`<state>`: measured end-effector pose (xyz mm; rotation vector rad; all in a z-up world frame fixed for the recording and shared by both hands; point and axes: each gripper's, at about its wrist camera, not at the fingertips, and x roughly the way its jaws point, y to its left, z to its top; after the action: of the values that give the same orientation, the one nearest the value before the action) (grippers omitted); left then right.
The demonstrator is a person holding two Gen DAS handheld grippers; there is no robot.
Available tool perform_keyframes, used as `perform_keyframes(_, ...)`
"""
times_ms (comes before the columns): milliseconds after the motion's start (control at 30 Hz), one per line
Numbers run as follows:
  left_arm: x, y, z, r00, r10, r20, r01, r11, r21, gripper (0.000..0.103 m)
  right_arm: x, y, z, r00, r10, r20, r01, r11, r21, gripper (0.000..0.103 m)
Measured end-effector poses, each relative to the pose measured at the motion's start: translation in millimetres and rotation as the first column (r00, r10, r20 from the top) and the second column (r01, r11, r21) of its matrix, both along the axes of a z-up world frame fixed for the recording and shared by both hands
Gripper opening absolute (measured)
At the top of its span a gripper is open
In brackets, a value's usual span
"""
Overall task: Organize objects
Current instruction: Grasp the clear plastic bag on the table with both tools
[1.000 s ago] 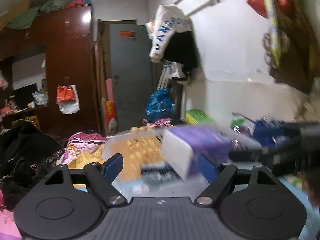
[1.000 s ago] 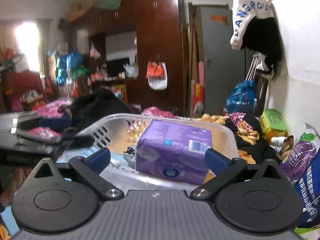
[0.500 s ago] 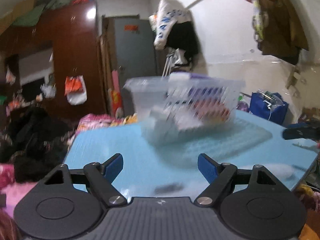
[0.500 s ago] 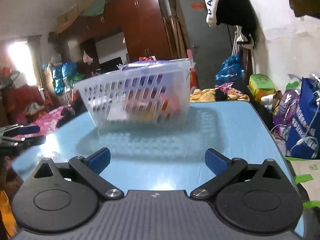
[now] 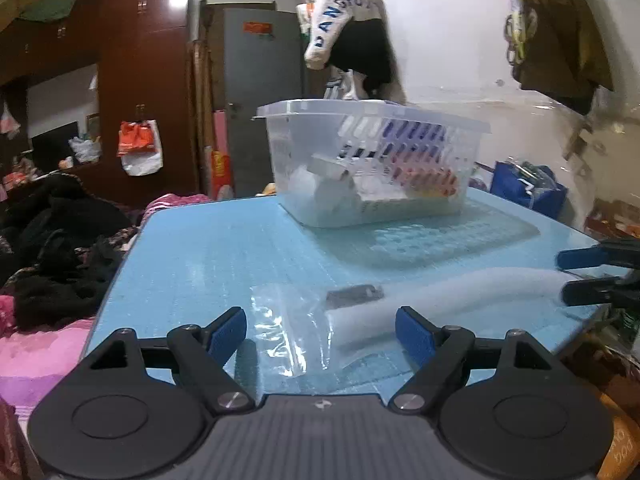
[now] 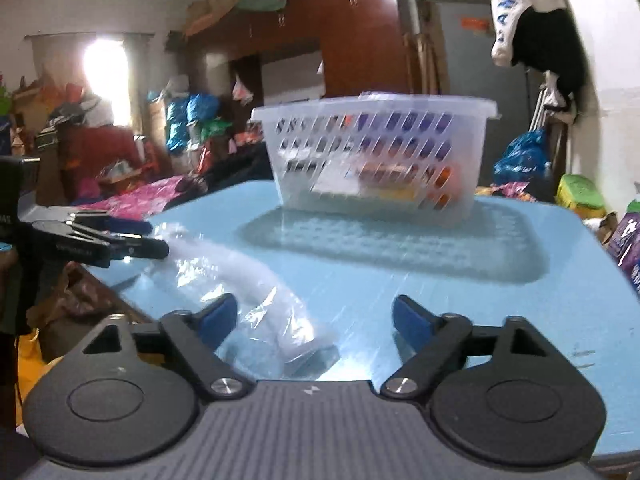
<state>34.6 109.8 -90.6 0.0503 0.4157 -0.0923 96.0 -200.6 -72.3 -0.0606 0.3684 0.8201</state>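
Basket (image 5: 372,168) now farther off, bagged tube (image 5: 440,296) between claws (image 5: 320,334)

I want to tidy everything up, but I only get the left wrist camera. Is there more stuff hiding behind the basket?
Observer: Yes. The right wrist view shows a blue plastic bag beyond the table, past the right end of the basket.
Operator: Anything else over there?
Observer: A green box sits to the right of that bag, also off the table.
Operator: What does my hand-held gripper look like from the side?
Observer: The left hand-held gripper is open, with its tips by one end of the bagged white roll, near the table's edge.
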Motion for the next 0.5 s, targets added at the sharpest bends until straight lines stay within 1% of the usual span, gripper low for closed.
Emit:
perform_keyframes(100,1,-3,-3,0.998,-0.060,0.004,0.060,0.998,0.017,0.085,-4,0,-1,1.000,0.017,0.026,-0.017,1.000,-0.018,0.073)
perform_keyframes(167,2,-5,-4,0.996,-0.093,0.013,0.093,0.995,0.029,0.085,-8,1,-5,0.999,0.034,0.043,-0.033,0.999,-0.026,0.064)
perform_keyframes(267,5,-8,-7,0.993,-0.119,0.018,0.119,0.993,0.021,0.084,-15,4,-8,0.997,0.052,0.065,-0.050,0.998,-0.035,0.056)
perform_keyframes(367,4,-8,-8,0.991,-0.133,0.024,0.133,0.991,0.011,0.081,-17,4,-10,0.995,0.068,0.073,-0.065,0.997,-0.037,0.053)
perform_keyframes(400,4,-7,-8,0.990,-0.142,0.025,0.142,0.990,0.008,0.075,-17,4,-10,0.995,0.071,0.074,-0.068,0.997,-0.036,0.053)
perform_keyframes(433,3,-8,-7,0.989,-0.148,0.027,0.148,0.989,0.008,0.068,-18,3,-11,0.995,0.073,0.075,-0.071,0.997,-0.036,0.052)
perform_keyframes(467,2,-9,-7,0.987,-0.156,0.027,0.156,0.988,0.007,0.065,-19,2,-11,0.994,0.075,0.077,-0.073,0.997,-0.035,0.052)
perform_keyframes(500,1,-10,-6,0.986,-0.166,0.029,0.165,0.986,0.010,0.056,-19,1,-11,0.994,0.076,0.076,-0.073,0.997,-0.035,0.052)
